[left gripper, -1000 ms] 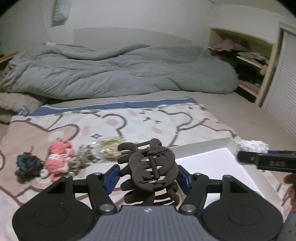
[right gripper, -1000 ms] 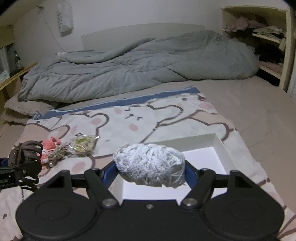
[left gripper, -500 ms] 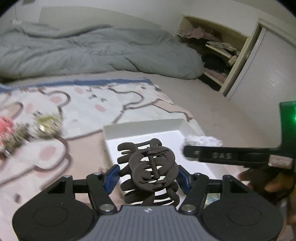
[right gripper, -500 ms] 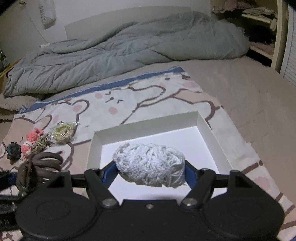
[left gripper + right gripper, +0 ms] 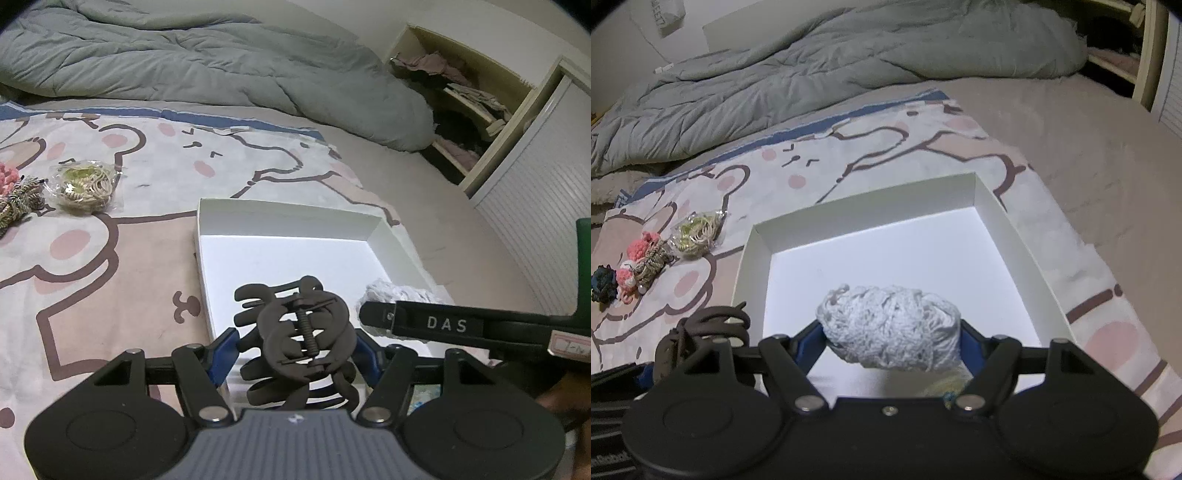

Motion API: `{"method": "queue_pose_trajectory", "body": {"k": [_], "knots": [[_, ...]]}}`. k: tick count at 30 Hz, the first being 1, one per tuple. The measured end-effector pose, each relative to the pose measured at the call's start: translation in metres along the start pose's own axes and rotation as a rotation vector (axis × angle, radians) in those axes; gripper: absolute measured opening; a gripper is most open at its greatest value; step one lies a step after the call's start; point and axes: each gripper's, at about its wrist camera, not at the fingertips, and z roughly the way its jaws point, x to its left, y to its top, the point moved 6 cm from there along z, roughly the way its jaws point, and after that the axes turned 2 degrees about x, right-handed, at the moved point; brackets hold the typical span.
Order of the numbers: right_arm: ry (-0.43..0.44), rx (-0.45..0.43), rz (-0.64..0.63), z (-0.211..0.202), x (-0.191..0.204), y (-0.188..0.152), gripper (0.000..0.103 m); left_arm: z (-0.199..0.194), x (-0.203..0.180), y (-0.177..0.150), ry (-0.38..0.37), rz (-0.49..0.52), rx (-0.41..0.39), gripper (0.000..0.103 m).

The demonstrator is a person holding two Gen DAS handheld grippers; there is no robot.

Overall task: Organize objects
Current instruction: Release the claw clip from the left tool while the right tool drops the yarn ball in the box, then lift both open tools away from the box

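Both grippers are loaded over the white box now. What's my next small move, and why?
Probably release the dark brown plastic claw clip from the left gripper, whose jaws have just been opening; it hangs over the white cardboard box, beside the right gripper's white crocheted bundle.

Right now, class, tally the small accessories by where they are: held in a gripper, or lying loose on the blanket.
Held in a gripper: 2 (brown hair claw, white knitted bundle)
Loose on the blanket: 4 (bagged yellow-green item, striped scrunchie, pink crochet piece, dark blue scrunchie)
Total: 6
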Motion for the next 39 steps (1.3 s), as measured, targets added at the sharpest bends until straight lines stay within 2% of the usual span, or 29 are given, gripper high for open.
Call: {"method": "queue_pose_trajectory", "body": {"k": [2,3,6,22,39], "knots": [[0.005,0.008,-0.003,0.003,0.0,-0.001,0.077,0.002,-0.001,-0.001,0.014,0.019,0.009,0.084],[0.001,0.011,-0.004,0.005,0.0,-0.002,0.081,0.002,-0.001,-0.001,0.024,0.035,0.013,0.086],[-0.04,0.01,-0.009,0.007,-0.002,-0.003,0.09,0.003,-0.002,-0.002,0.044,0.081,0.029,0.086],[-0.037,0.004,0.021,0.003,-0.01,-0.002,0.091,0.0,-0.001,-0.002,0.052,0.101,0.042,0.086],[-0.026,-0.043,0.044,-0.018,-0.014,0.002,0.091,-0.009,-0.005,-0.001,0.064,0.146,0.047,0.086]]}}
